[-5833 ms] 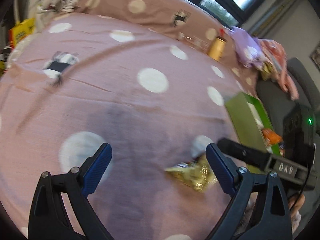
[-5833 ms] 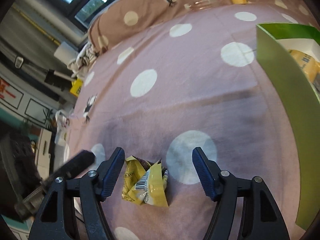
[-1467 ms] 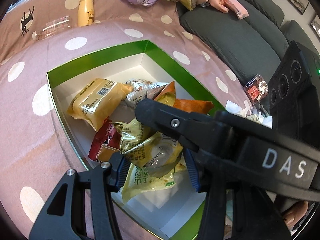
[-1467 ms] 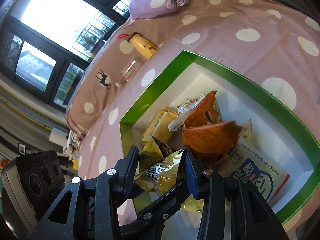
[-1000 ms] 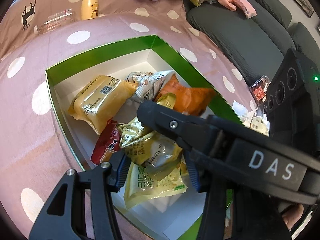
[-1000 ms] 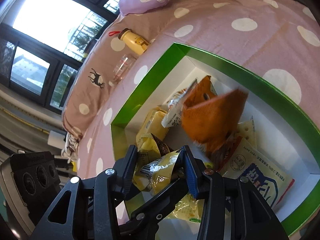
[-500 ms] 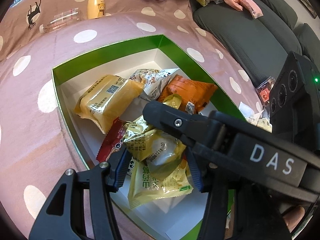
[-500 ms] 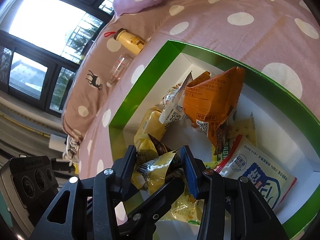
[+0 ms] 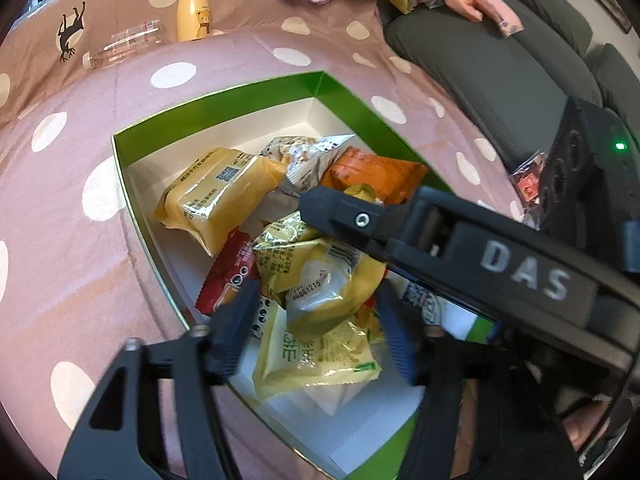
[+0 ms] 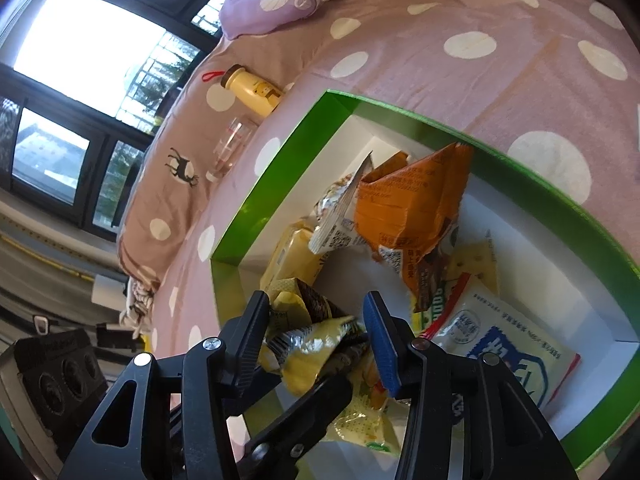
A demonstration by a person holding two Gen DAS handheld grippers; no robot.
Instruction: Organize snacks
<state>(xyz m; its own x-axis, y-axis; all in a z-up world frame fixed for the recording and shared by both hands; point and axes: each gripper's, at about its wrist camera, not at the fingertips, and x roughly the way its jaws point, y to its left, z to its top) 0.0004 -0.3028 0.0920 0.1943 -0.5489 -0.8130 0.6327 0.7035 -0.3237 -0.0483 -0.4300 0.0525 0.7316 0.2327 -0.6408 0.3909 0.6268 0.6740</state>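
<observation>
Release step over green box (image 9: 224, 92): left gripper (image 9: 316, 328) fingers opening around yellow packet (image 9: 320, 276), right gripper (image 10: 316, 336) fingers likewise; withdrawal upward next.

The near corner of the green box (image 9: 224, 100) is cut off by the lower edge in the left wrist view. Part of the orange packet (image 9: 376, 176) is covered by the right gripper (image 9: 320, 200). The print on the yellow packet (image 10: 316, 344) is too crumpled to be read.
</observation>
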